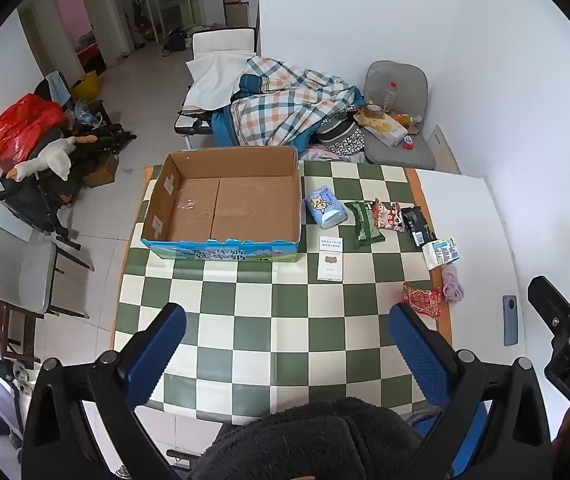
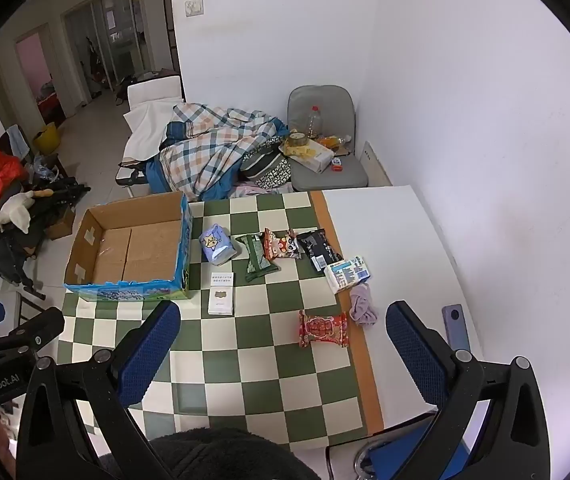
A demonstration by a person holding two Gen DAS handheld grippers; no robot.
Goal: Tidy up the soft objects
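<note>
Both grippers, left [image 1: 285, 344] & right [image 2: 283, 344], hang wide open, holding nothing. Soft packs lie ahead of the fingers, e.g. the red crinkly snack pack [image 2: 323, 329]; the empty brown cardboard box [image 1: 225, 200] sits beyond the left fingers. Better to pinch a pack at its middle, gently.

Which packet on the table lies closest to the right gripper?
The red packet, alone on the near side beside the purple cloth; the other packets lie farther back.

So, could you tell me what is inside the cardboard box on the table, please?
Nothing shows inside the cardboard box: only its bare brown bottom flaps with clear tape. The strip of floor just behind the near wall is hidden in both views.
</note>
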